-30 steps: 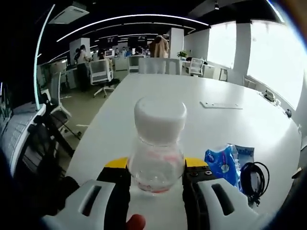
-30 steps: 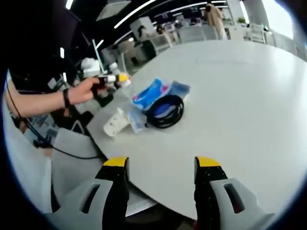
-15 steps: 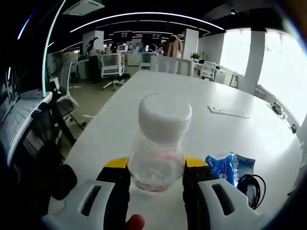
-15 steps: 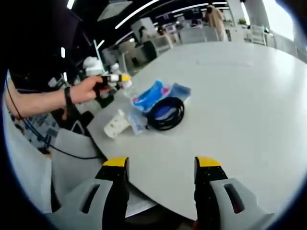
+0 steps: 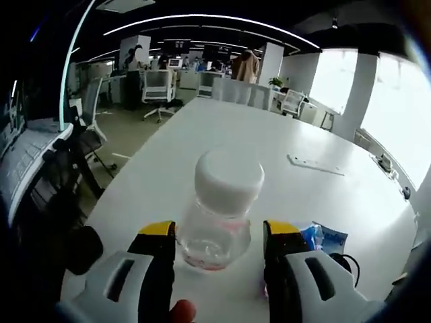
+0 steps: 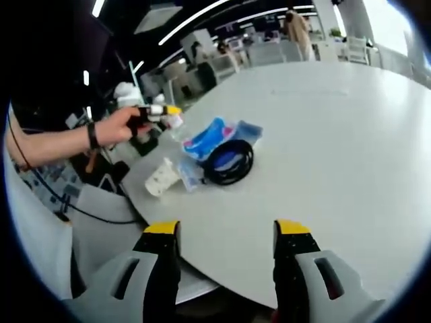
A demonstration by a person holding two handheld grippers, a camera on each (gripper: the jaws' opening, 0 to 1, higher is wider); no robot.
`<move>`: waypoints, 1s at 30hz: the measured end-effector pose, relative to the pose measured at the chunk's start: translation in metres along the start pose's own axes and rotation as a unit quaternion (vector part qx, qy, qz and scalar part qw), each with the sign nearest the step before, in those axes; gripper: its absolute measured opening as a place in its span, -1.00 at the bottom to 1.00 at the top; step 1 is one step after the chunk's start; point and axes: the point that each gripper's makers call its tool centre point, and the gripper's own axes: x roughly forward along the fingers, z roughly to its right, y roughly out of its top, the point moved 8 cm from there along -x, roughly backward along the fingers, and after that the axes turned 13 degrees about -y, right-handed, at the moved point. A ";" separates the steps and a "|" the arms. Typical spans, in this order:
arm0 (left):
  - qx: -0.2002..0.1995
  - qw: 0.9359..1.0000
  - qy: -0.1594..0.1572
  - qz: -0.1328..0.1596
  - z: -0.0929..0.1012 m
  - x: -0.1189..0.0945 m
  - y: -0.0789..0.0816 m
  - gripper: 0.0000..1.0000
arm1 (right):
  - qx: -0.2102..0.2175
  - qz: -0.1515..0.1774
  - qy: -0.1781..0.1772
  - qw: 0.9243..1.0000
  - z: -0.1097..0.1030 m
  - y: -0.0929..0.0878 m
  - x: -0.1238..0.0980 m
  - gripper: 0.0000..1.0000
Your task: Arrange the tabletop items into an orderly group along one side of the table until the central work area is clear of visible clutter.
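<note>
Upright bottle (image 5: 219, 215), cap uppermost

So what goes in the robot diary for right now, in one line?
left gripper: open around bottle | right gripper: open, holding nothing | cable, blue packet: near table edge

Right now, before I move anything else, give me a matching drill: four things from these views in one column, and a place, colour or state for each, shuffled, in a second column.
Things:
1. bottle
2. cable coil
3. packet
4. right hand-held gripper

Place, colour or state:
A. blue, partly under the coil
B. clear with a white cap, upright between the jaws of the left hand-held gripper
C. jaws apart, holding nothing
D. black, lying on the table

Pairs: 1-B, 2-D, 3-A, 4-C
</note>
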 end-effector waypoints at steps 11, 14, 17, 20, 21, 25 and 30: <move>-0.006 1.000 -0.002 0.010 0.000 -0.035 -0.014 -0.02 | 0.009 0.003 0.001 1.000 0.005 -0.010 -0.004 0.06; -0.007 1.000 -0.001 0.009 -0.001 -0.043 -0.019 -0.02 | 0.010 0.004 0.003 1.000 0.006 -0.011 -0.004 0.06; -0.023 1.000 -0.005 0.016 0.001 -0.054 -0.025 -0.02 | 0.011 0.006 0.005 1.000 0.005 -0.011 -0.004 0.06; -0.019 1.000 -0.006 0.013 0.003 -0.061 -0.031 -0.03 | 0.012 0.007 0.007 1.000 0.005 -0.012 -0.004 0.06; -0.020 1.000 -0.008 0.012 0.004 -0.064 -0.034 -0.03 | 0.012 0.007 0.008 1.000 0.005 -0.013 -0.003 0.06; -0.026 1.000 -0.012 0.010 0.005 -0.073 -0.043 -0.04 | 0.011 0.006 0.012 1.000 0.004 -0.014 -0.003 0.05; -0.029 0.999 -0.020 0.008 0.012 -0.084 -0.052 -0.04 | 0.014 0.005 0.016 1.000 0.004 -0.015 -0.001 0.04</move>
